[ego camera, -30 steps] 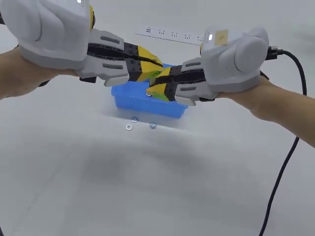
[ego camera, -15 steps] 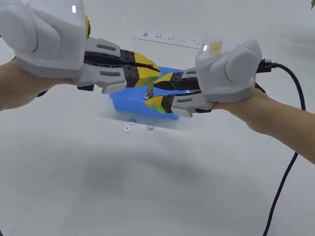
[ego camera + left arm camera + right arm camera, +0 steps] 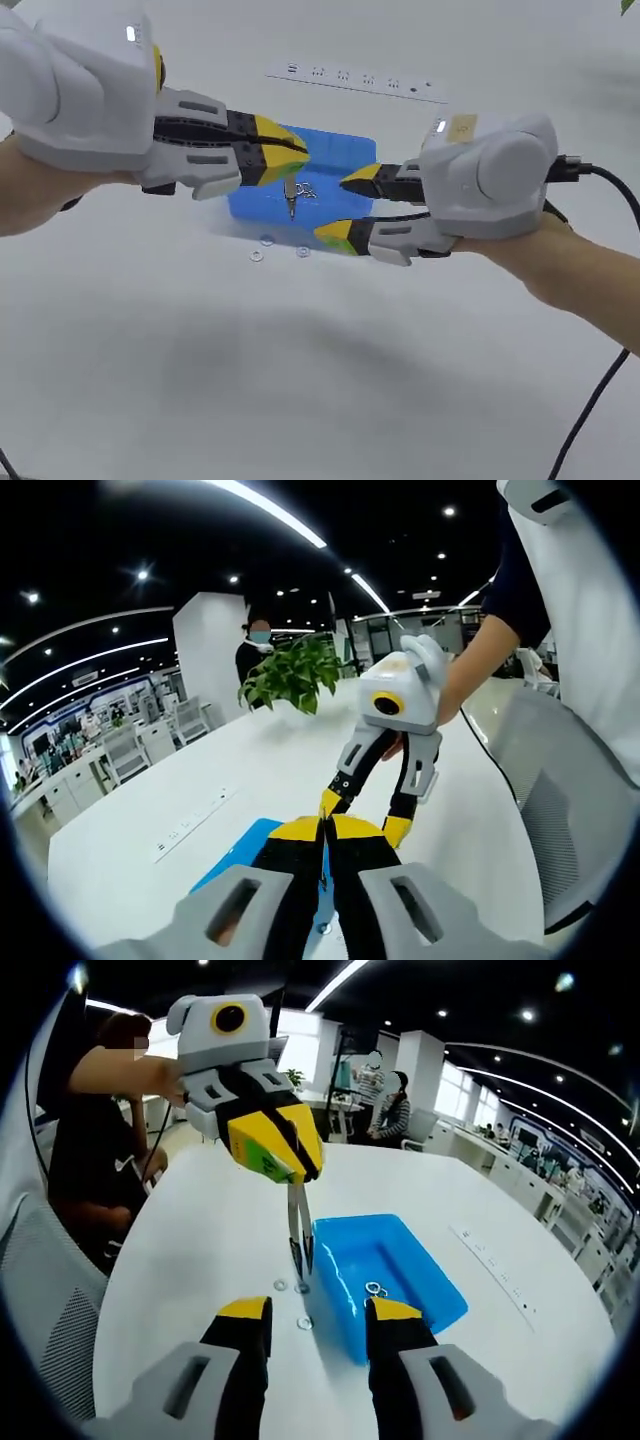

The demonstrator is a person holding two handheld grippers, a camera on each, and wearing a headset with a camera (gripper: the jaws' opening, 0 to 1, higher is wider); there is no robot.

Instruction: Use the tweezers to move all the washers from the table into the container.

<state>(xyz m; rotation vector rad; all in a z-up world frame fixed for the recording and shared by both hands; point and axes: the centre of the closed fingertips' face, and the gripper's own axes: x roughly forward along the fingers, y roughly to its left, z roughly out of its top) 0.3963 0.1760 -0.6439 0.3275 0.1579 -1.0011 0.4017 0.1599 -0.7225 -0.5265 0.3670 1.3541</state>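
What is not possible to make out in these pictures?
Head view: the tweezers tips are too small to tell whether they pinch a washer.
Head view: the washers inside the container are blurred, so their count is unclear.
Left gripper view: the left gripper covers most of the container with its jaws.

A white table (image 3: 300,380) carries everything. A blue container (image 3: 345,155) sits on it, a shallow rectangular tray. Three small metal washers (image 3: 257,256) lie flat on the bare surface just beside the container's near wall, close together but apart from one another. Farther back, well apart from the container, a long white power strip (image 3: 355,82) lies flat on the tabletop
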